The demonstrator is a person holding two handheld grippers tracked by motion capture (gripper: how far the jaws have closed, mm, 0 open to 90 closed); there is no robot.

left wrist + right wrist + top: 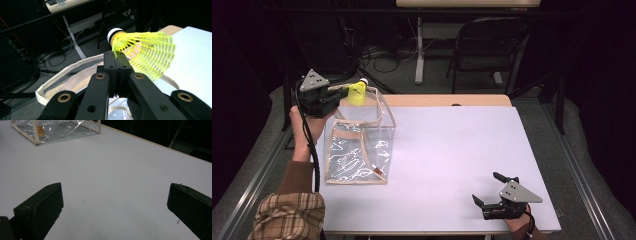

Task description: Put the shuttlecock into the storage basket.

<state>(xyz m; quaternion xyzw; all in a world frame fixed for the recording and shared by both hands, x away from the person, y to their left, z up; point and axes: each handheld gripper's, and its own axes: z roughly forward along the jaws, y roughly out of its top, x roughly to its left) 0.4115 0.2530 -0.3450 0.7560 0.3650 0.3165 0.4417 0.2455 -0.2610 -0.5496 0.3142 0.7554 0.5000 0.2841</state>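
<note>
Holding a yellow shuttlecock (143,53) by its skirt edge, the left gripper (117,63), jaws clamped, hovers above the clear bag's (357,155) open far-left mouth, probably to drop it in. Right gripper (494,192) rests near right, wide open, empty.

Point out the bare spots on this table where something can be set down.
Bare: the wide white table between the clear bag and the right tool, plus the far right corner. Crowded: the left edge, where the bag stands and the left tool holds a yellow shuttlecock above its mouth.
</note>
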